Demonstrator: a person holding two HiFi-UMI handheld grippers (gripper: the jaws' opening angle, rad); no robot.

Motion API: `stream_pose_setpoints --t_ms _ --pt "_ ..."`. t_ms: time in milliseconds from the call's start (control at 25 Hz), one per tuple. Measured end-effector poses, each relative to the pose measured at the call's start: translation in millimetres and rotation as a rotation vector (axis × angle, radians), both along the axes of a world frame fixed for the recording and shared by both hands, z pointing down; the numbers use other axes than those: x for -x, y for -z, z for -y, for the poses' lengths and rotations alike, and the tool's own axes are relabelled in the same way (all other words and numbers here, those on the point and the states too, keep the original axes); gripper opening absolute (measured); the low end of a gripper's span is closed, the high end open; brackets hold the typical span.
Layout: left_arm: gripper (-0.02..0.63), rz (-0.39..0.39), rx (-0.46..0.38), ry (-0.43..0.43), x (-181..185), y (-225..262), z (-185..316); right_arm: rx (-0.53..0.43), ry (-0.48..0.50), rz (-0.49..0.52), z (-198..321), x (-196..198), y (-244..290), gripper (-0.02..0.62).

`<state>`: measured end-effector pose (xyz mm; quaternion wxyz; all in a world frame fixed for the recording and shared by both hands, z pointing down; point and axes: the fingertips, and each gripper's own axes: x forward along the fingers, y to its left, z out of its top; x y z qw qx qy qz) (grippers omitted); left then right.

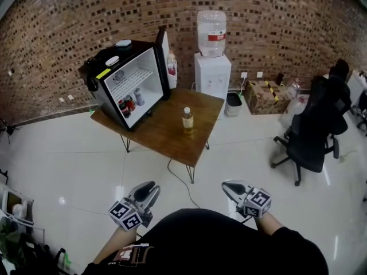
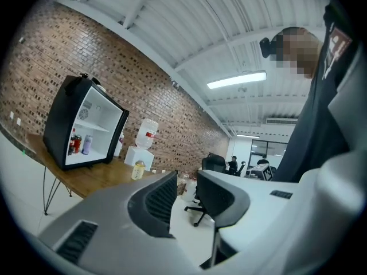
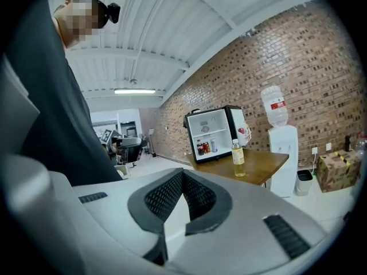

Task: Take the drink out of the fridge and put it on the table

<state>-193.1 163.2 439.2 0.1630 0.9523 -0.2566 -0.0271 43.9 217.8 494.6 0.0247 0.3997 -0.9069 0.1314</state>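
Observation:
A drink bottle (image 1: 187, 120) with a yellow cap stands upright on the wooden table (image 1: 163, 135), in front of the mini fridge (image 1: 109, 79). The fridge door is swung open, and a few cans (image 1: 127, 104) stand on the lower shelf. Both grippers hang low by the person's body, well short of the table. My left gripper (image 1: 152, 189) has its jaws a little apart with nothing between them. On my right gripper (image 1: 227, 186) the jaw tips meet, and it holds nothing. In the right gripper view the bottle (image 3: 237, 158) and the fridge (image 3: 212, 132) show far ahead.
A water dispenser (image 1: 212, 53) stands behind the table, with a bin (image 1: 233, 103) and cardboard boxes (image 1: 264, 93) to its right. A black office chair (image 1: 315, 125) is at the right. A cable (image 1: 182, 179) runs over the white floor between me and the table.

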Motion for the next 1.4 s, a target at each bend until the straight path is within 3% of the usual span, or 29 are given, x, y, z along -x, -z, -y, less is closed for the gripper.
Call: stream_pose_setpoints --t_ms 160,320,840,1400 --pt "0.103 0.012 -0.013 0.022 56.8 0.8 4.8 -0.010 -0.008 0.035 17.3 52.7 7.8 -0.011" --pt "0.103 -0.014 0.000 0.027 77.7 2.2 12.2 0.007 -0.040 0.093 27.9 79.8 18.1 -0.011" --pt "0.103 -0.039 -0.047 -0.056 26.7 12.3 10.5 -0.007 -0.047 0.053 24.4 67.6 33.7 -0.011" --pt "0.103 -0.025 -0.051 -0.045 25.3 12.1 9.2 -0.032 -0.024 0.024 23.9 63.2 37.7 -0.011"
